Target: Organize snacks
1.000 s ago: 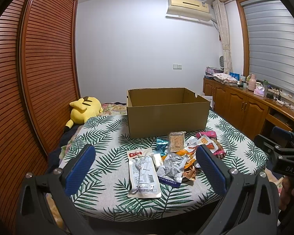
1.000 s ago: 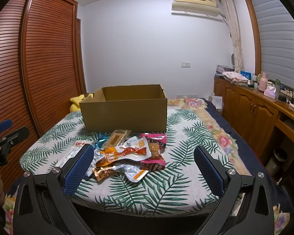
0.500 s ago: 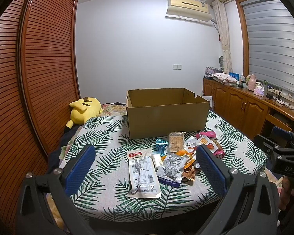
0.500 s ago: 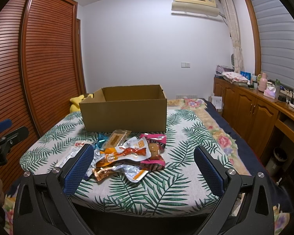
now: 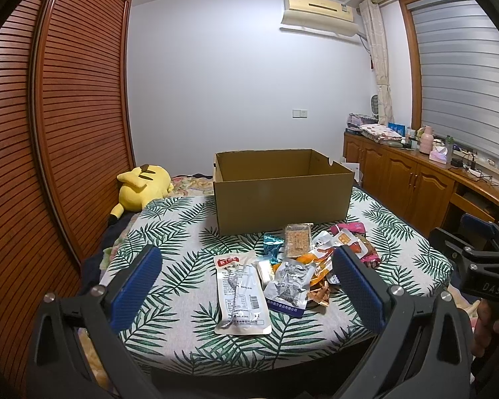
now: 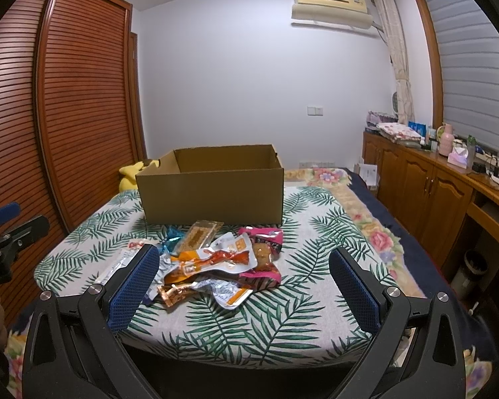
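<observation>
Snacks (image 5: 292, 266) lie in a loose pile on the leaf-print cloth (image 5: 169, 249) covering the table, just in front of the cardboard box (image 5: 282, 193) and apart from it. The box is rectangular, plain brown corrugated board, top open, its interior floor hidden from both views. The cloth is pale with green fern fronds and drapes over the near edge.

Within the pile, the largest item is a flat white pouch (image 5: 241, 294) with a red label strip and printed back panel, lying nearest the left camera. Touching its right edge is a crinkled silver packet (image 5: 287, 286) with a blue lower band. Further back sits a clear-wrapped rectangular crisp bar (image 5: 297, 239), a small teal foil wrapper (image 5: 271, 244) beside it, and glossy pink packets (image 6: 264, 256) at the right side. An orange-printed pouch (image 6: 213, 259) overlaps the middle.

The left gripper (image 5: 246, 286) is spread wide, blue ribbed pads clear of everything, holding nothing. The right gripper (image 6: 243, 286) is likewise fully parted and empty, held short of the pile.

A yellow plush toy (image 5: 143, 186) lies behind the table's left side.
</observation>
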Demonstrator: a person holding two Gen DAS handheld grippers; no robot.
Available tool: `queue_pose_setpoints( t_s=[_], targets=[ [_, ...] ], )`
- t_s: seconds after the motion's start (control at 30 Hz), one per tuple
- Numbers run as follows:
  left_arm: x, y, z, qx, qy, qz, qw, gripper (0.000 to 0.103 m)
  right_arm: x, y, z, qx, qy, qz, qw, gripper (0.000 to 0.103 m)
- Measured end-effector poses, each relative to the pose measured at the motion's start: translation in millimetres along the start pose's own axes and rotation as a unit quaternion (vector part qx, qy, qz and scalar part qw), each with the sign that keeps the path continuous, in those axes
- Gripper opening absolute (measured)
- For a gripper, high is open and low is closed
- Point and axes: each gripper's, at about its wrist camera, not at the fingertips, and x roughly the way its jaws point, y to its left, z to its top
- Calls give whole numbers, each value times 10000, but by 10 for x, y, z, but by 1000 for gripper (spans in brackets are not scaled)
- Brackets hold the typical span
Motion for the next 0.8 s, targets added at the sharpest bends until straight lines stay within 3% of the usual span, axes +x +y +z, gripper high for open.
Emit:
queue_pose_setpoints(
  t_s=[0.37,0.8],
  targets=[
    [15,-31,-32,11,102,-48,9999,103,22,-7,-14,-2,63,19,10000,103],
    [501,63,-229,-6,663,-215,9976,103,327,-42,-161,-241,425,316,9983,102]
  ],
)
